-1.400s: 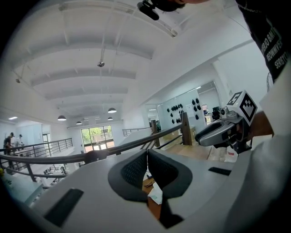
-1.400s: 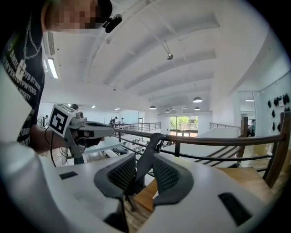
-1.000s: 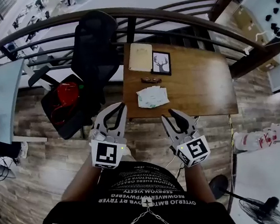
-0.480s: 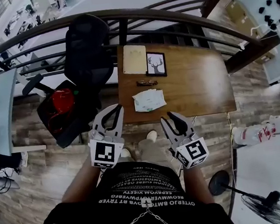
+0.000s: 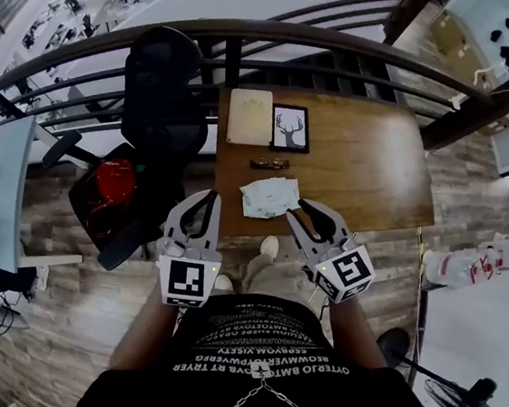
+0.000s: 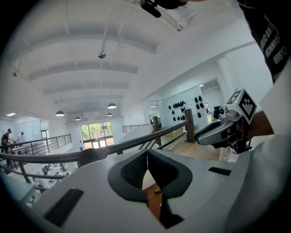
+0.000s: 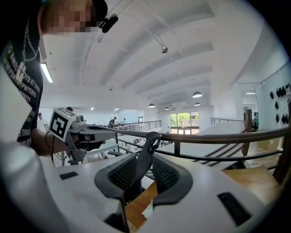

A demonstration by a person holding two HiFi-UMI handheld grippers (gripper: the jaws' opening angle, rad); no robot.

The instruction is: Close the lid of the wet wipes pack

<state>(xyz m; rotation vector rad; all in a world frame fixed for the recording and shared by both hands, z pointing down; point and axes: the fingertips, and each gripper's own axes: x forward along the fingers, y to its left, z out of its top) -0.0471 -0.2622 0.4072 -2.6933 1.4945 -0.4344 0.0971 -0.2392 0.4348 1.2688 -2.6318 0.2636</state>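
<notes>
Holding nothing, my right hand-held gripper [image 5: 310,208] stands partly open; my left hand-held gripper [image 5: 212,198] has its tips pressed together, also empty. The wet wipes pack [image 5: 270,197] lies ahead of both on the bench [image 5: 360,168], near its front edge, long axis running side to side. I judge the right one nearer, its tips just beside the pack's right end.

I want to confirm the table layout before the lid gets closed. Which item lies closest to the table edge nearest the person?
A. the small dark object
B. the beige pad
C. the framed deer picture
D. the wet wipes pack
D: the wet wipes pack sits right by the near edge of the table. The small dark object lies behind it, and the framed deer picture and beige pad are farther back still.
</notes>
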